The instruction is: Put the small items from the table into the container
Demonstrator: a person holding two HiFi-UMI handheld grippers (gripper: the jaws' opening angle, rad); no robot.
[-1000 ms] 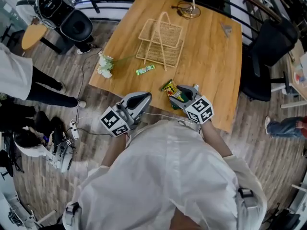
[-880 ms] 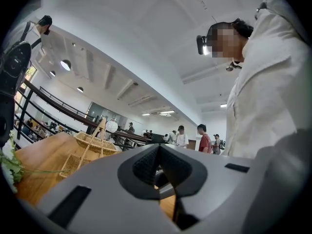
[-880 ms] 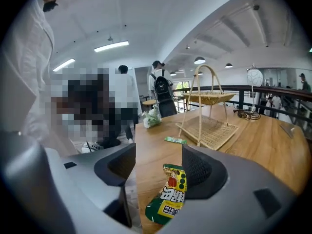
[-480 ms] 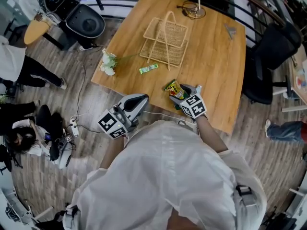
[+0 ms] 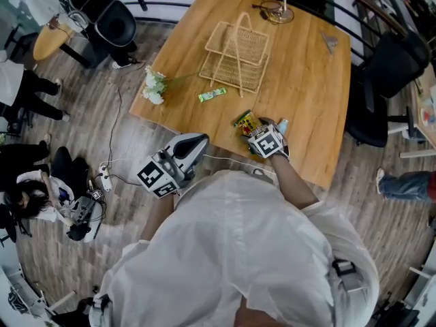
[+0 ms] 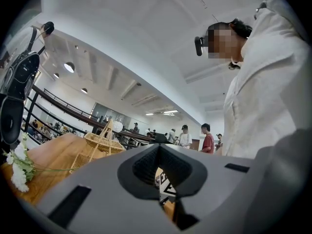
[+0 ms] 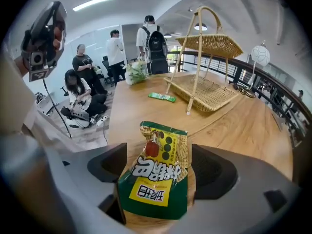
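**Right gripper lowered over snack packet; jaws opening, no grip yet**

The wooden table (image 5: 306, 80) carries the two-tier wicker basket (image 5: 238, 56) at its far centre, and both tiers appear empty, so no item is judged stowed yet. Since a second ago the right gripper (image 5: 259, 127) has dropped to the near table edge and pitched downward. Its jaws are opening wide and now straddle the green-and-yellow snack packet (image 7: 158, 174), which rests on the table between the pads without being pressed. This reads as set-up for a first grasp, with closing still to come. The left gripper (image 5: 197, 142) is clenched on nothing, off the table's near edge. A small green stick packet (image 5: 212, 95) lies just in front of the basket, untouched.
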